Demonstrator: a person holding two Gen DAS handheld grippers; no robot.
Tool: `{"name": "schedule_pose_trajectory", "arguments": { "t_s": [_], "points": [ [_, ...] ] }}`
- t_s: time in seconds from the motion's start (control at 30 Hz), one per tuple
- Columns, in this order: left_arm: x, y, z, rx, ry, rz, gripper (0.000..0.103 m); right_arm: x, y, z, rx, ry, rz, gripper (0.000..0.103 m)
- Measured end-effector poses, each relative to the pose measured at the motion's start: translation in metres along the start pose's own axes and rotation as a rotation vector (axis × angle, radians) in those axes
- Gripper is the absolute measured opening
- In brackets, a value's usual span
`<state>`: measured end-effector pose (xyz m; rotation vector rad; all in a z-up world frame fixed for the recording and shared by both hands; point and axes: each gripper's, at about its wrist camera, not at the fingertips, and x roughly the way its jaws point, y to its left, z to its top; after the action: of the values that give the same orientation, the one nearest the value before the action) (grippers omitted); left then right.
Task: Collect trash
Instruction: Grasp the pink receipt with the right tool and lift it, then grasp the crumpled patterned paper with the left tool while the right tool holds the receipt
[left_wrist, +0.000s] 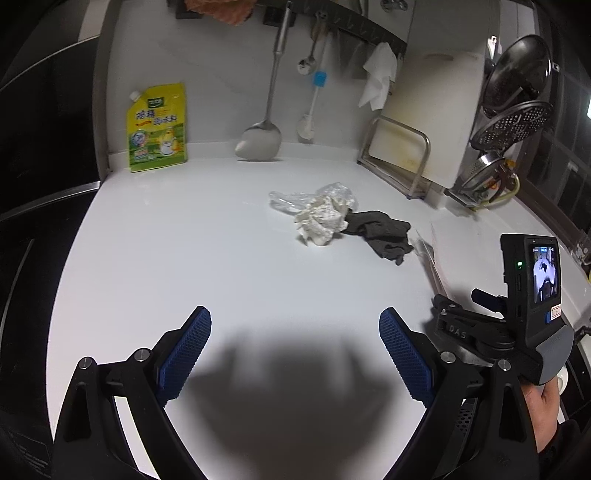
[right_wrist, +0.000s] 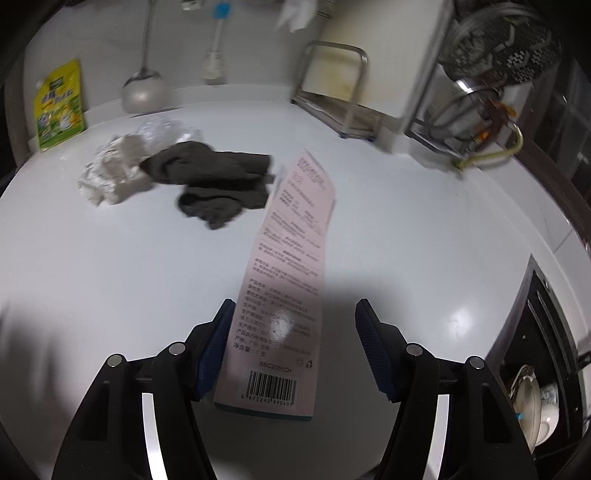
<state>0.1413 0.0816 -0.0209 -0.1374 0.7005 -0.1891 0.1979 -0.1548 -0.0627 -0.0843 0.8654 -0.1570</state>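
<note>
Step in hand: first pickup. Long pink printed carton (right_wrist: 286, 280) flat on white countertop (right_wrist: 110, 277), lying between spread jaws of right gripper (right_wrist: 295, 339), apparently touching its left pad; next move calls for closing. Left gripper (left_wrist: 295, 343) open, empty; crumpled white paper wad (left_wrist: 321, 221), clear plastic film (left_wrist: 284, 199) and dark grey cloth (left_wrist: 384, 234) well ahead.

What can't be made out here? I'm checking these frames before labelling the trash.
- Pink package, right wrist view: upper print blurred; whether the left pad of the right tongs touches it is unclear.
- Same package, left wrist view: only a thin edge shows, cut off by the right tongs' body.
- Clear plastic, both views: partly behind the crumpled paper.
- Dark cloth: folded, underside hidden.
- Left tongs: open, nothing between them.
</note>
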Motion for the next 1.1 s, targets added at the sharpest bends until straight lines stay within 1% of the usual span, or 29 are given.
{"name": "schedule_pose_trajectory", "arguments": {
  "t_s": [0.03,0.1,0.2,0.37,0.53,0.67,0.8,0.83,0.9,1.0,1.1],
  "points": [
    [0.002,-0.004,0.001,0.003,0.003,-0.006,0.091,0.001,-0.012,0.000,0.034,0.006,0.052,0.063],
    [0.008,-0.011,0.005,0.009,0.014,-0.018,0.091,0.003,-0.024,0.001,0.077,0.017,0.109,0.063],
    [0.021,-0.020,0.012,0.016,0.030,-0.020,0.091,0.006,-0.037,0.003,0.118,0.027,0.144,0.063],
    [0.042,-0.029,0.028,0.029,0.025,-0.011,0.091,0.012,-0.037,0.012,0.113,0.028,0.168,0.063],
    [0.069,-0.027,0.043,0.013,0.051,0.007,0.091,0.023,-0.032,0.025,0.096,0.032,0.194,0.063],
    [0.093,-0.022,0.052,-0.008,0.077,0.036,0.091,0.031,-0.029,0.032,0.078,0.035,0.208,0.063],
    [0.111,-0.022,0.060,0.007,0.079,0.066,0.091,0.039,-0.028,0.033,0.067,0.036,0.210,0.062],
    [0.115,-0.021,0.061,0.011,0.082,0.070,0.091,0.039,-0.029,0.033,0.062,0.024,0.201,0.060],
    [0.124,-0.021,0.064,0.012,0.095,0.081,0.091,0.040,-0.029,0.033,0.052,0.013,0.195,0.050],
    [0.134,-0.018,0.065,0.001,0.112,0.085,0.091,0.040,-0.033,0.033,0.072,0.002,0.235,0.050],
    [0.139,-0.016,0.067,-0.001,0.112,0.097,0.091,0.040,-0.038,0.032,0.093,-0.009,0.266,0.050]
  ]
}}
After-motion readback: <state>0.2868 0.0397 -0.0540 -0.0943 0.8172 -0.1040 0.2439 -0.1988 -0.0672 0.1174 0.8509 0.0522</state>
